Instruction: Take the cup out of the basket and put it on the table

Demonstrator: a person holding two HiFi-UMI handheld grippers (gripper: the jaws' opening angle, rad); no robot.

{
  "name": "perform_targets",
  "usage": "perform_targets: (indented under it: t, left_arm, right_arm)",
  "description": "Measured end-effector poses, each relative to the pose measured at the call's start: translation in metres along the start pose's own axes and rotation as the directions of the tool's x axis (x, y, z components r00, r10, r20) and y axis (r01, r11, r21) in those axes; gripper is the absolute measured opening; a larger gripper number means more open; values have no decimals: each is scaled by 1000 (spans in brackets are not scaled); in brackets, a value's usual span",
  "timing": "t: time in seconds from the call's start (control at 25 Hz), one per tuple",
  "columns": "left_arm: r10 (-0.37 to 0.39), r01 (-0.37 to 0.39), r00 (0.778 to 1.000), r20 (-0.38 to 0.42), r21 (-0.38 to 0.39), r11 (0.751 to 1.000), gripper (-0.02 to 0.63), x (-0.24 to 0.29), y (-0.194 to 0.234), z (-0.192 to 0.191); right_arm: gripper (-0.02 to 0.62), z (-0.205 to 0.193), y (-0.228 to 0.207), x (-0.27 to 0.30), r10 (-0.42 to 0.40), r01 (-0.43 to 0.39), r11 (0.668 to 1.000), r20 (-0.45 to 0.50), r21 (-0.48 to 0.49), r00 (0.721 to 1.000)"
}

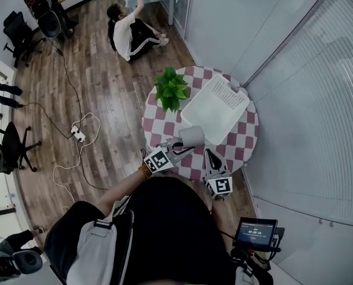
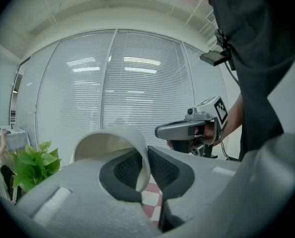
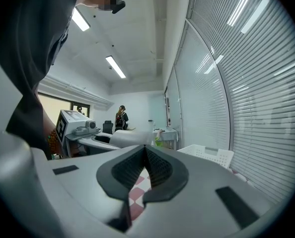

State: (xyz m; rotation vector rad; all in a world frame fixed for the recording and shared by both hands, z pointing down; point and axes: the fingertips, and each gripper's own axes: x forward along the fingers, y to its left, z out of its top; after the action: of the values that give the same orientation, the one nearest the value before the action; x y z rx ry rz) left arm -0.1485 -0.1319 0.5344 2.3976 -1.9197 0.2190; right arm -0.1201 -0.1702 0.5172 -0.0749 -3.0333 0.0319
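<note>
Jaws of our left gripper (image 2: 143,168) are pinched on the wall of the white cylindrical cup (image 2: 108,142), one jaw inside the rim and one outside. The cup's mouth faces this gripper's camera, so it looks tilted rather than upright. From the head view the cup (image 1: 192,136) is clear of the white perforated plastic basket (image 1: 207,113), held just beside its near corner over the round surface with the red and white chequered cloth (image 1: 163,129). Our right gripper (image 3: 144,158) has its jaws closed together on nothing and sits near the surface's front edge, apart from the cup. A leafy green potted plant (image 1: 172,89) stands on the cloth beside the basket. We judge the lift-out done and the placing in hand: next we should turn the cup upright, lower it onto bare cloth short of the basket, and only then part the jaws
</note>
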Motion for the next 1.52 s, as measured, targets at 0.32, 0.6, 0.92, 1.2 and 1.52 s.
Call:
perform_targets:
  t: [0.32, 0.6, 0.92, 1.2, 1.52]
  left_arm:
    - [8, -8, 1000, 0, 27, 1000, 33, 1, 3, 0]
    - [18, -19, 1000, 9, 19, 1000, 34, 2, 14, -5]
    - [32, -32, 999, -2, 11, 999, 34, 13, 17, -5]
    - [16, -16, 1000, -1, 19, 1000, 34, 29, 21, -5]
    - [14, -14, 1000, -11, 16, 1000, 34, 27, 23, -6]
  right_arm:
    - [9, 4, 2, 7, 32, -32, 999, 5, -30, 999]
    - [9, -1, -4, 12, 20, -20, 999, -5, -41, 1000]
    - [9, -1, -13, 6, 17, -18, 1000, -37, -24, 999]
    - [9, -1, -27, 11, 11, -12, 999, -24, -29, 1000]
    - [9, -1, -28, 13, 10, -11, 1000, -33, -23, 999]
